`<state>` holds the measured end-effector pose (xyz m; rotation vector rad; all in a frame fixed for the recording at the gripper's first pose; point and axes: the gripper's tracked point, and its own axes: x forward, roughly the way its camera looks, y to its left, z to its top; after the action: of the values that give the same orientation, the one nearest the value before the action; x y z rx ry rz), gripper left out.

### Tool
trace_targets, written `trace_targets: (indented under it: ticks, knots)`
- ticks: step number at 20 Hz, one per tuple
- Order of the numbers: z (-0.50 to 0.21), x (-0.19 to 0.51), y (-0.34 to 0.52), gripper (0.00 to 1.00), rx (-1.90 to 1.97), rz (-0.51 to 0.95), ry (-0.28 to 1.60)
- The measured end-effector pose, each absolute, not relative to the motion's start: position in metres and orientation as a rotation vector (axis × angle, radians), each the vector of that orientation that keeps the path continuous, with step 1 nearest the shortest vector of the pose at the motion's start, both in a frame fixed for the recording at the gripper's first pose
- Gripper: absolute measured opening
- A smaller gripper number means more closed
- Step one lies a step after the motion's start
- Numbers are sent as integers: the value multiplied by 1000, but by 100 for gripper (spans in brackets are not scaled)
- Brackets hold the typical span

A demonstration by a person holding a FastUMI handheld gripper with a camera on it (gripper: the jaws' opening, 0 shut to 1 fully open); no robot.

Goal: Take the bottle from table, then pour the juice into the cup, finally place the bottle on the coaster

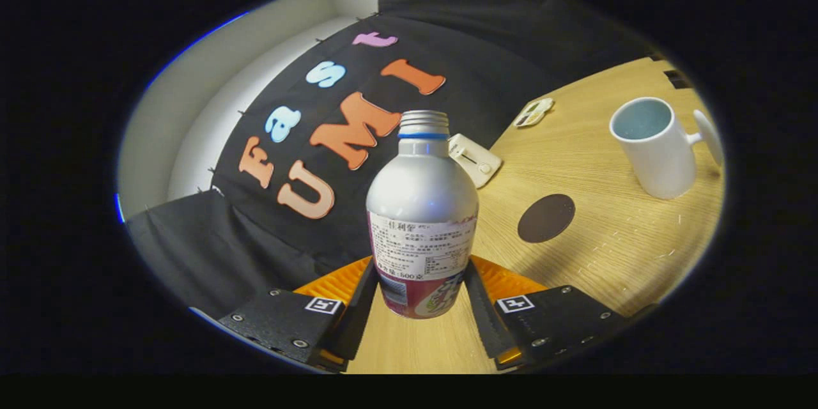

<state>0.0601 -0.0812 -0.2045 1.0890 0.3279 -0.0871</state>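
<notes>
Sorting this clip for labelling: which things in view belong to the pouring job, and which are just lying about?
Job:
bottle, uncapped, gripped between the tool's fingers
cup, white, beyond the coaster
coaster, dark, round, on the table

Lying about:
beige device behind the bottle
small flat item by the wall

The bottle [422, 217] carries a white label panel with fine print, mostly too small to read. Its heading is a few CJK characters, roughly "佳利率", uncertain. The bottom line of the panel ends in "500", presumably volume. Each finger of the gripper [422, 297] holding the bottle has a square black-and-white fiducial marker [323, 305], no text on them.
</notes>
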Motion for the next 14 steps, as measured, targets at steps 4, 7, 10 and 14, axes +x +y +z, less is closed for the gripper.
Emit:
trace_targets:
  ticks: [4, 7, 10, 14]
  knots:
    - [-202, 66, -103, 73, 1216, -144, 291]
    - [-204, 68, -114, 73, 1310, -179, 269]
    - [-210, 67, -119, 73, 1372, -206, 283]
    - [-215, 68, -126, 73, 1489, -245, 276]
